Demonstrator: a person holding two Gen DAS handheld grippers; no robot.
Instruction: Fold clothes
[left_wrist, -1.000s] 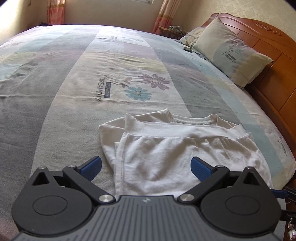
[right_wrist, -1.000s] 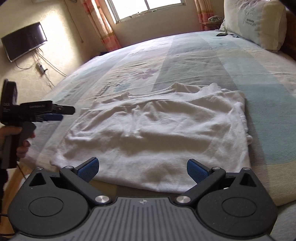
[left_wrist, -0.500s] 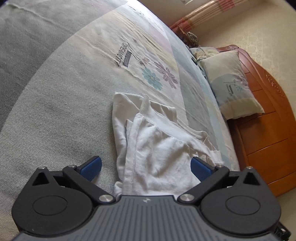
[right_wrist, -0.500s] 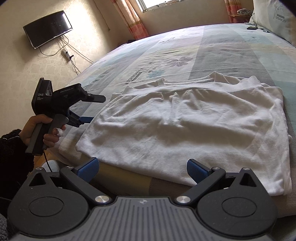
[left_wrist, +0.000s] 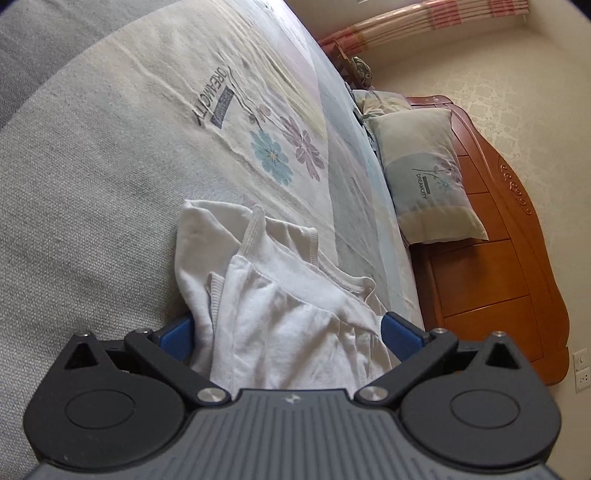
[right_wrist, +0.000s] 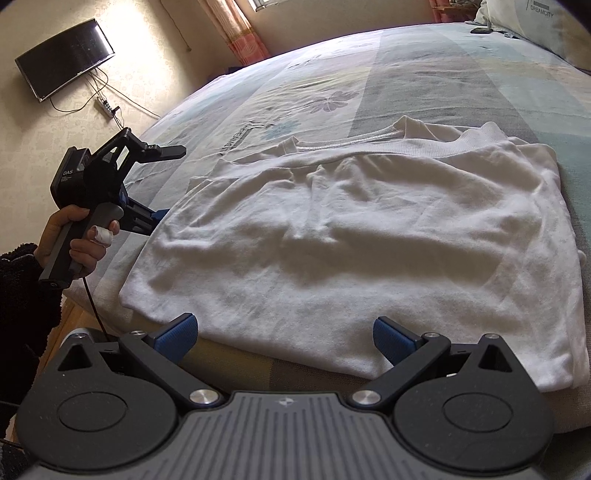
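Your white shirt (right_wrist: 351, 236) lies folded and creased on the bed (right_wrist: 461, 85), near its front edge. Your left gripper (left_wrist: 286, 332) is spread wide around the shirt's side edge. Your right gripper (right_wrist: 282, 332) is wide open, holding nothing, at the hem.

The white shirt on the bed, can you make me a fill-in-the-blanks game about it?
1. The shirt is the colour ____.
2. It lies on a ____.
3. The left gripper is tipped on its side at the shirt's edge with its jaws ____.
4. On the wall hangs a black ____.

Missing words: white; bed; open; TV
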